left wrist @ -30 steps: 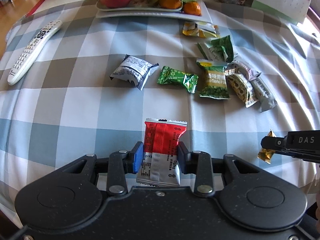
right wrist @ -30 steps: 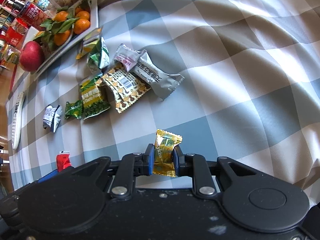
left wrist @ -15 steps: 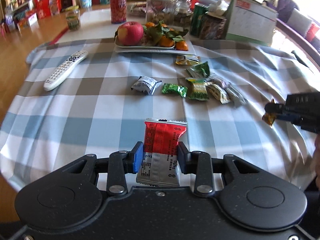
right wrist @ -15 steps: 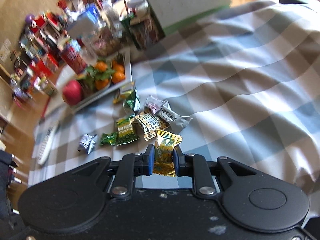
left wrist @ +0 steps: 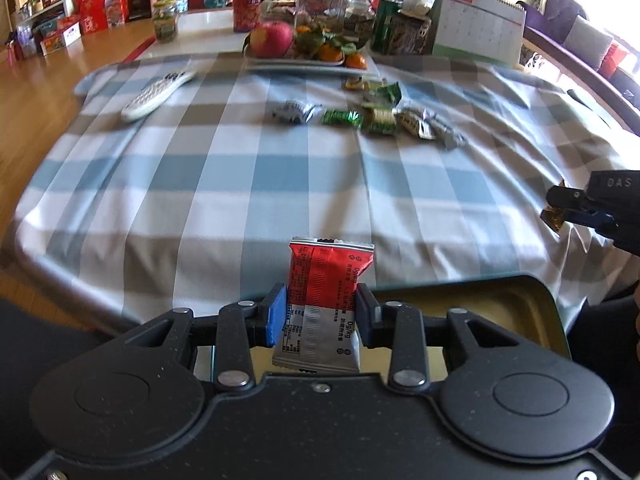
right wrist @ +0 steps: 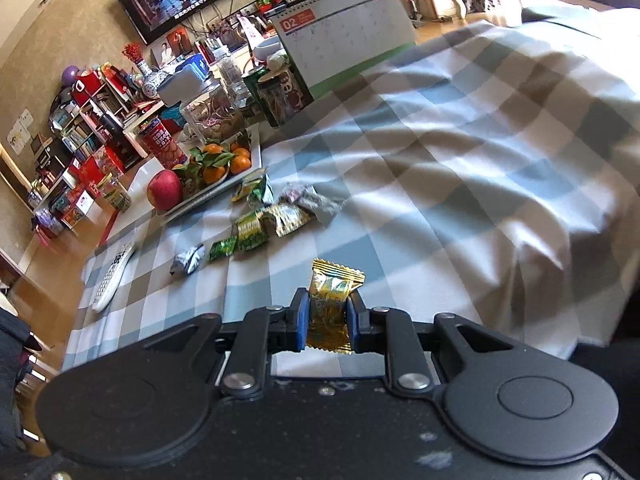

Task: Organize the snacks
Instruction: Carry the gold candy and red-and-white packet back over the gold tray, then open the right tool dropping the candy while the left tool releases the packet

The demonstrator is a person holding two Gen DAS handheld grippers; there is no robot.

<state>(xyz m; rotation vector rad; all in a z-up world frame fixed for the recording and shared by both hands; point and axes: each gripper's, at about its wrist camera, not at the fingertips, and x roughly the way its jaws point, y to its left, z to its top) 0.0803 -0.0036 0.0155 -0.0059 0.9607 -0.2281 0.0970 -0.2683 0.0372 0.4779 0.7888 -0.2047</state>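
Note:
My left gripper point(left wrist: 320, 312) is shut on a red and silver snack packet point(left wrist: 326, 280), held upright past the near edge of the checked tablecloth point(left wrist: 240, 184). Just below it lies an open tin point(left wrist: 532, 292) with a gold inside. My right gripper point(right wrist: 327, 320) is shut on a small gold candy point(right wrist: 334, 284); in the left wrist view the right gripper point(left wrist: 568, 206) hangs at the right edge with the gold candy point(left wrist: 553, 216). Several loose snacks point(left wrist: 380, 119) lie in a row far up the table, among them a silver packet point(left wrist: 294, 112). The right wrist view shows the loose snacks point(right wrist: 276, 216) too.
A white remote point(left wrist: 158, 94) lies at the far left. A white fruit plate point(left wrist: 296, 63) with an apple and oranges stands behind the snacks, with jars, cans and a desk calendar point(left wrist: 478, 28) beyond. The cloth bunches into folds at the right point(right wrist: 520, 200).
Both grippers have drawn back from the snacks toward the table's near edge and risen, each keeping its snack. The open tin has come into view under my left gripper.

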